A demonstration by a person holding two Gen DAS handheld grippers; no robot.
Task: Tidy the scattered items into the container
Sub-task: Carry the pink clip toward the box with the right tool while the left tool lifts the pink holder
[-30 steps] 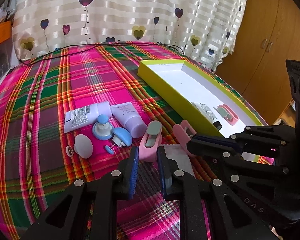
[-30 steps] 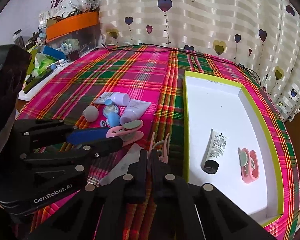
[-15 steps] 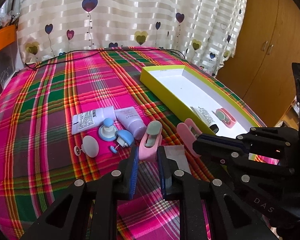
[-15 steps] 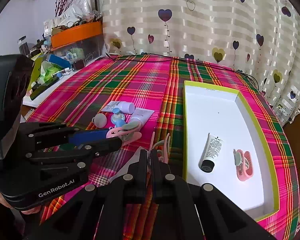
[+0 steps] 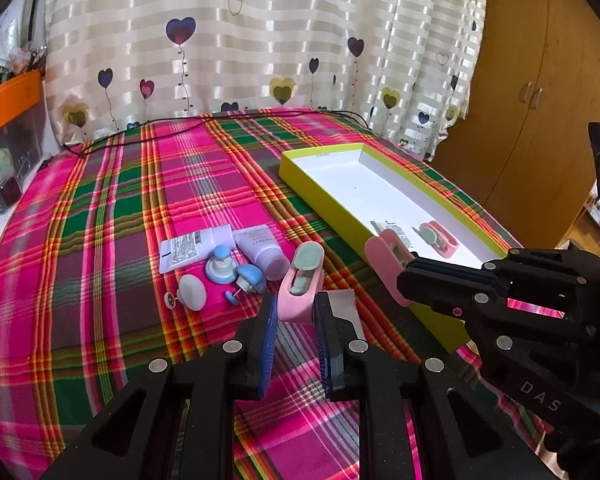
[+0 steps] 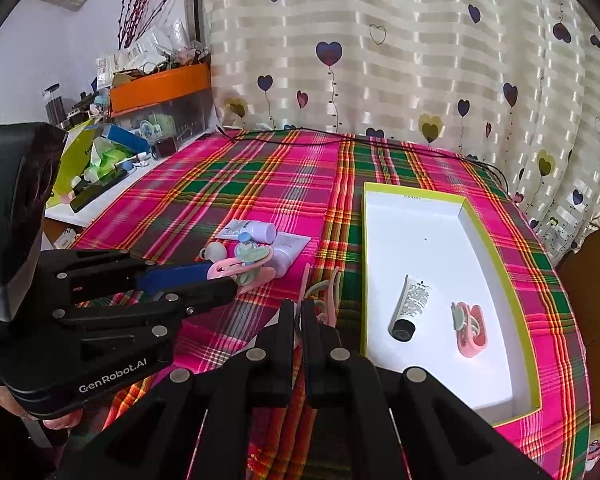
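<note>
Both grippers carry a pink clip toward the box (image 5: pixel 332 204), so the step in hand is the transfer. The left gripper (image 5: pixel 294 312) has its jaws narrow, clamped on the tail of a pink clip (image 5: pixel 302 280) with a pale green pad, lifted above the plaid cloth (image 5: pixel 140 208). The right gripper (image 6: pixel 298 312) is pinched fully together on a thin handle of a second pink clip (image 6: pixel 326 294), which hangs just left of the box's near wall; in the left view that clip (image 5: pixel 388 260) juts out from the right gripper's tip in front of the box.

The next move calls for swinging each clip over the yellow rim and clear of the tube (image 6: pixel 410 306) and the clip (image 6: pixel 470 330) already lying on the white floor, then parting the jaws low enough that the clips do not bounce out. The left clip has farther to go, and the two grippers sit close together, so they should go in turn.

Count: three pink clips, one boxed and two held. Three tubes: one in the box, two on the cloth, a white one (image 5: pixel 196 246) and a lilac one (image 5: pixel 262 250). Beside those lie small knob-like pieces (image 5: pixel 224 270), blue and white, perhaps four, though they overlap too much to be sure. A flat silvery sachet (image 5: pixel 344 310) lies under the left gripper
</note>
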